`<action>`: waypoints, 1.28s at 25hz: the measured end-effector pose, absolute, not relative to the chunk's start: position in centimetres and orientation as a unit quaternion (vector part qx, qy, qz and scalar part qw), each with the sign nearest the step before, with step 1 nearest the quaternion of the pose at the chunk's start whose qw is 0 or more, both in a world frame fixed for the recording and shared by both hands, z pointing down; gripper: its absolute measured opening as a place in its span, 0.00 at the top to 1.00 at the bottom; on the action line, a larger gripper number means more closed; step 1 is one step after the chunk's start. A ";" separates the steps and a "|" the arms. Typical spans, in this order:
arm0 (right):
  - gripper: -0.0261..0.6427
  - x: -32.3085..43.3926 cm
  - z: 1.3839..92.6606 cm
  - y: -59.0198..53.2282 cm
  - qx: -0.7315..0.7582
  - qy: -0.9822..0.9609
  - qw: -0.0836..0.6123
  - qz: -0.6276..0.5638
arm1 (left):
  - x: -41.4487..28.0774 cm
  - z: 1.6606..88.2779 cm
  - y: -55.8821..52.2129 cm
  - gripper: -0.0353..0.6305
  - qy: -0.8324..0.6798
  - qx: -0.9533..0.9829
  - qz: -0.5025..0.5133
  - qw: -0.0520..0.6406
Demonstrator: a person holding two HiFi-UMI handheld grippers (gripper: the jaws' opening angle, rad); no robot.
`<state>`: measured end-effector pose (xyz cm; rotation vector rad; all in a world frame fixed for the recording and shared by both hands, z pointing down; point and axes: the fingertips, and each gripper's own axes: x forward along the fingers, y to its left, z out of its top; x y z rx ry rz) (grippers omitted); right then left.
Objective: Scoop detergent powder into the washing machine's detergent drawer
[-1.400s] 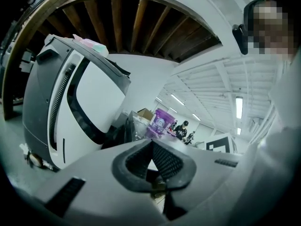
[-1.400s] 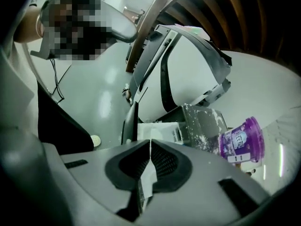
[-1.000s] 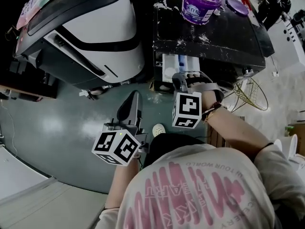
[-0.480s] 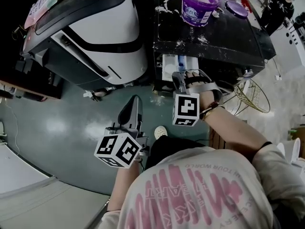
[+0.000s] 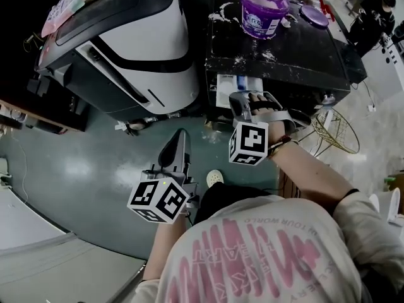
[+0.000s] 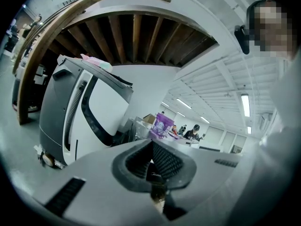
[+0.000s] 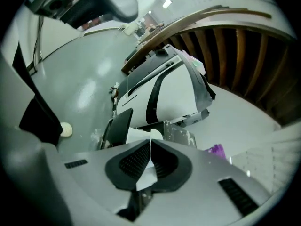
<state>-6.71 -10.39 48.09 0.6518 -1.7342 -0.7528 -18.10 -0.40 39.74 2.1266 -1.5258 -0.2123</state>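
The washing machine has a black top dusted with white powder, and a purple detergent tub stands on it. Its white detergent drawer is pulled out at the front. My right gripper hovers just in front of the drawer, shut on a white scoop whose flat handle shows between the pads. In the right gripper view the drawer lies just past the gripper, with the tub to the right. My left gripper hangs lower left over the floor, shut and empty.
A large white and black appliance stands left of the washing machine. A purple lid lies on the machine's top at the right. A wire basket sits right of the drawer. A white shoe rests on the green floor.
The right gripper has tilted slightly at the drawer's front. The left gripper has drifted a little. Neither gripper's jaws have changed.
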 end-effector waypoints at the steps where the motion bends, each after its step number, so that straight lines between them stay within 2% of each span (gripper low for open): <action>1: 0.95 -6.6 47.9 -10.4 0.292 -0.753 0.521 -0.276 | -18.0 39.7 -0.3 0.94 -0.562 0.784 -0.078 0.254; 6: 0.95 -4.7 45.8 -11.1 0.400 -0.842 0.361 -0.010 | -17.1 39.5 -0.4 0.94 -0.554 0.792 -0.076 0.246; 10: 0.95 -2.3 44.3 -11.5 0.448 -0.848 0.208 0.191 | -16.3 39.1 -1.6 0.94 -0.553 0.794 -0.077 0.239; 14: 0.95 -0.5 42.6 -11.0 0.457 -0.837 0.097 0.287 | -15.4 38.4 -3.0 0.94 -0.552 0.797 -0.076 0.232; 19: 0.95 0.9 38.9 -10.4 0.456 -0.844 0.014 0.282 | -13.7 36.9 -4.5 0.94 -0.548 0.804 -0.082 0.214; 26: 0.95 3.2 34.5 -9.7 0.463 -0.853 -0.042 0.237 | -11.4 34.8 -6.3 0.94 -0.554 0.811 -0.076 0.170; 29: 0.95 3.0 32.4 -9.3 0.460 -0.867 -0.045 0.187 | -10.3 33.7 -6.2 0.94 -0.548 0.820 -0.074 0.145; 32: 0.95 2.6 31.6 -8.0 0.452 -0.879 -0.025 0.151 | -9.6 34.0 -5.9 0.94 -0.544 0.821 -0.073 0.161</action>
